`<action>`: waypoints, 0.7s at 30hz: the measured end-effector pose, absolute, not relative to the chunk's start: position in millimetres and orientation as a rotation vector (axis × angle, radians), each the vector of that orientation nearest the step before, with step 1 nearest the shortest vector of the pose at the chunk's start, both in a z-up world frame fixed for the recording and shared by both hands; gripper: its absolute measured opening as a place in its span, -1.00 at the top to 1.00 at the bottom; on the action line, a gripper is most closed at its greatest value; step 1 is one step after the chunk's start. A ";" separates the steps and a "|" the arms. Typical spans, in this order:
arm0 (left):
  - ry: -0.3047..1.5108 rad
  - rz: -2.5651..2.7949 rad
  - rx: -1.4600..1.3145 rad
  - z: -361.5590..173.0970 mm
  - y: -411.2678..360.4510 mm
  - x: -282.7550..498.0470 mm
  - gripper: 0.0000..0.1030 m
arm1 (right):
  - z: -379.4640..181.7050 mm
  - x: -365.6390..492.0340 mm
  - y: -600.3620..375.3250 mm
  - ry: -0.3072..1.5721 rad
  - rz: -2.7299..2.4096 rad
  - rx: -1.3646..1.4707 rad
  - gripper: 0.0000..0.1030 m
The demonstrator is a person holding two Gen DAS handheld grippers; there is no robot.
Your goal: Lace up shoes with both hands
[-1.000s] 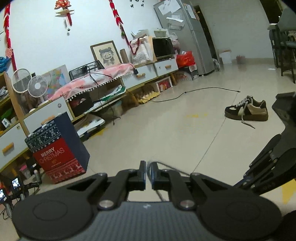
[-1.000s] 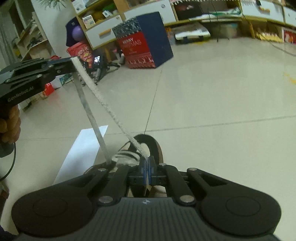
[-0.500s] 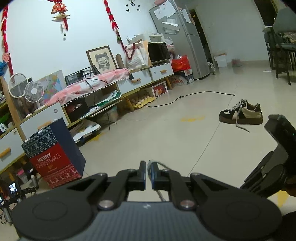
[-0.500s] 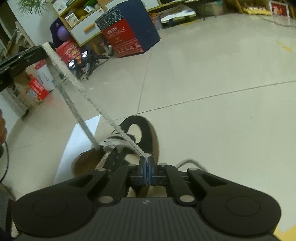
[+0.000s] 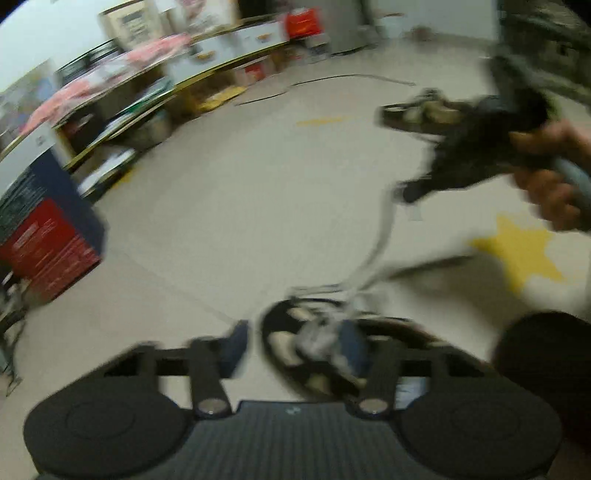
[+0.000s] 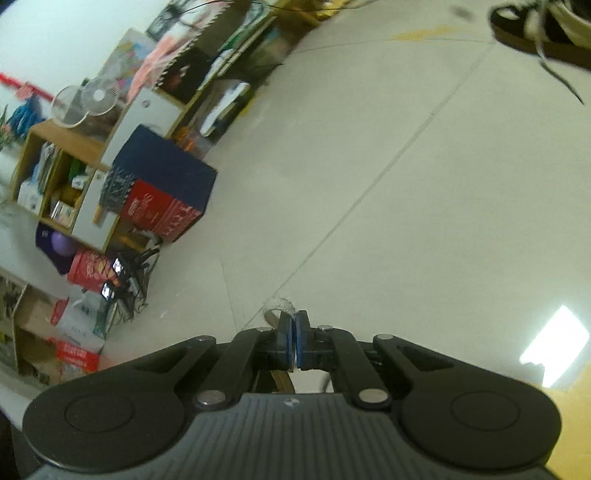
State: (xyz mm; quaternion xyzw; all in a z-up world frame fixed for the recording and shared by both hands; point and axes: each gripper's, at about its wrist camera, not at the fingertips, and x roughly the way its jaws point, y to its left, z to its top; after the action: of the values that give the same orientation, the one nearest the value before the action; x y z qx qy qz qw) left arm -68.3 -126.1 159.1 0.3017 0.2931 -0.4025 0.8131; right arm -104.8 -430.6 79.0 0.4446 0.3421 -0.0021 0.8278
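From my remote seat, the pale tiled floor (image 6: 424,206) fills most of both views, with a long run of low shelving (image 6: 48,173) along the wall; its open cubbies are stuffed with books, boxes and papers, too blurred to sort out. In front of it stands the navy and red Christmas gift bag (image 6: 162,195); I cannot see into it. A second pair of shoes (image 6: 543,26) sits well apart on the floor, a loose lace trailing from it. On the left wrist view, the shoe (image 5: 314,350) I am lacing lies on the floor just ahead of my left hand-held gripper (image 5: 295,347), its dark opening facing the camera and pale eyelet area showing through heavy motion blur. A yellow star sticker (image 5: 517,247) marks the floor to its right. My left jaws are opening: the fingers stand clearly apart, the shoe is framed between them, and the pads do not press on anything I can see. The white shoelace (image 5: 380,236) rises from the shoe in a slack curve up to my right hand-held gripper (image 5: 406,192), which a hand (image 5: 550,177) grips by the handle. On the right wrist view, the right fingertips (image 6: 284,343) are pressed together on the lace, a short frayed loop of it poking out just above the pads.
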 end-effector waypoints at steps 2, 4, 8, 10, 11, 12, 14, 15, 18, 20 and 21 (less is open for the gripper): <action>0.605 -0.938 0.669 159.4 -132.4 -81.5 0.61 | 79.6 -104.4 -428.0 0.716 0.023 0.971 0.96; 0.596 -1.000 0.704 151.1 -143.5 -85.9 0.61 | 89.2 -101.9 -421.6 0.683 0.068 0.968 0.96; 0.654 -1.072 0.690 127.7 -156.1 -76.5 0.54 | 121.3 -101.7 -415.3 0.604 0.184 0.962 0.96; 0.689 -1.056 0.669 121.4 -158.4 -67.5 0.48 | 135.9 -101.7 -411.6 0.570 0.257 0.956 0.96; 0.713 -1.037 0.664 118.7 -160.1 -62.9 0.47 | 139.0 -100.2 -408.3 0.569 0.287 0.949 0.96; 0.737 -1.018 0.658 115.9 -161.6 -58.3 0.45 | 140.4 -98.0 -404.4 0.574 0.311 0.940 0.96; 0.770 -1.009 0.626 109.2 -159.7 -49.0 0.44 | 138.4 -93.1 -396.3 0.599 0.336 0.922 0.95; 0.785 -1.005 0.611 105.9 -158.6 -44.4 0.44 | 131.1 -91.1 -393.3 0.624 0.323 0.924 0.95; 0.755 -0.984 0.592 110.2 -153.2 -46.9 0.45 | 105.3 -89.7 -387.7 0.693 0.278 0.965 0.95; 0.712 -0.959 0.595 120.6 -148.1 -59.5 0.45 | 93.3 -92.7 -384.0 0.728 0.260 0.980 0.95; 0.690 -0.948 0.594 126.7 -144.4 -66.8 0.45 | 89.5 -95.4 -382.1 0.739 0.257 0.982 0.95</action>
State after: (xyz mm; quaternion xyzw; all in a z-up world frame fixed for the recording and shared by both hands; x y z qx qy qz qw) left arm -66.8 -144.4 126.7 0.2762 0.3209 -0.4407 0.7915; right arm -95.4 -382.1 89.5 0.4595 0.3458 0.1202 0.8092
